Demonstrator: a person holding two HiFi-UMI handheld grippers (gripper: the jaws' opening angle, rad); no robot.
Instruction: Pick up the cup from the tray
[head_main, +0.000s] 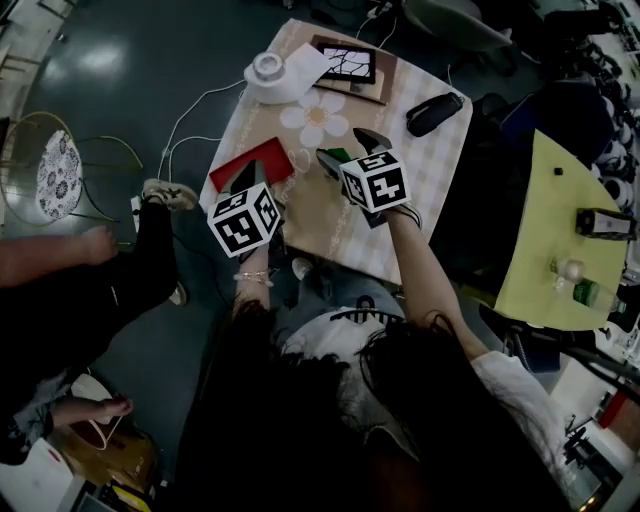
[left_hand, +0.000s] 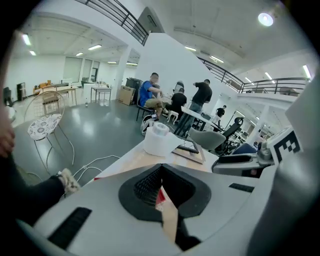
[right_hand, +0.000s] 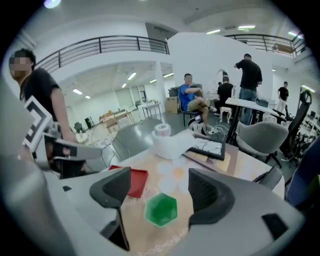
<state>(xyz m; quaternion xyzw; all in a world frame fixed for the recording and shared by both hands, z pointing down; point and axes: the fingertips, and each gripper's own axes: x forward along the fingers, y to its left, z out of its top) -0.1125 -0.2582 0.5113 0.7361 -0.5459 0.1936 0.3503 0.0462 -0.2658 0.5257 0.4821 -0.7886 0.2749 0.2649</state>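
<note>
Starting at our left, the left hand-held gripper (left_hand: 161, 170) has its jaws together with nothing between them. It hangs over the near edge of the red tray (right_hand: 136, 181), which shows through the slit below its tips. The tray itself looks bare. To its right, just beside it but not touching, sits a green six-sided piece (right_hand: 161, 209) that we take for the cup. It rests on the tabletop (head_main: 440, 160), not in the tray. It seems upright, with no long side to favour. Further right, the right hand-held gripper (right_hand: 159, 185) has its jaws wide apart, and the cup lies straight ahead of their gap and slightly below. We judge that this hand is plainly the nearer and needs only to drop forward over it.
</note>
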